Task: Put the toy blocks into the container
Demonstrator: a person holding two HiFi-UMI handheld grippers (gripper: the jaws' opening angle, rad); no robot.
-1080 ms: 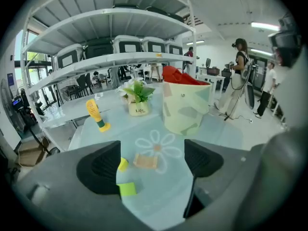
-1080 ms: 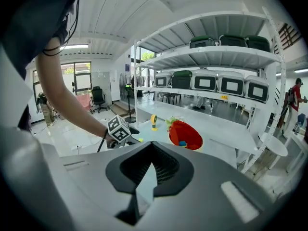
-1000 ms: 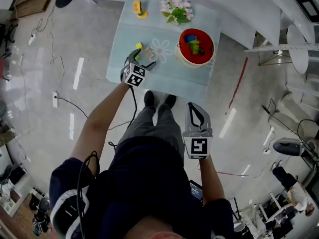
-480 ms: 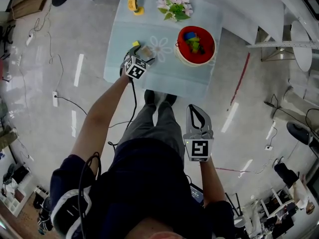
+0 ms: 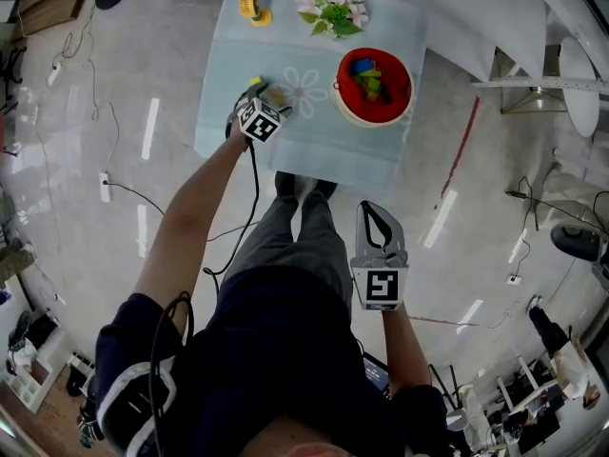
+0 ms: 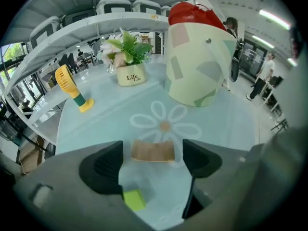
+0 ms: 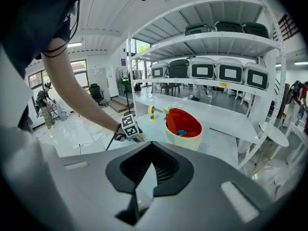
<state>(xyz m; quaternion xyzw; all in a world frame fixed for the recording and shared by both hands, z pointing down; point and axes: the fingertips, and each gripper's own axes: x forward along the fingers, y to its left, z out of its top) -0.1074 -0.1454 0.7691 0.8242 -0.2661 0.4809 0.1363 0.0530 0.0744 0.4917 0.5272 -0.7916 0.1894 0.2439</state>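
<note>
Left tongs (image 5: 265, 101) are spread wide over the table. The flat brown block (image 6: 153, 150) lies right at the tips, between the two pads, with its long axis running crosswise from pad to pad. My guess is squeezing now would catch it end to end, so a twist might grip better. A yellow-green block (image 6: 133, 199) sits further back in the gap, by the left pad. The container (image 6: 199, 64) is ahead and to the right. Right tongs (image 7: 150, 167) are clenched on nothing, well away from the table, so left is clearly nearer.
</note>
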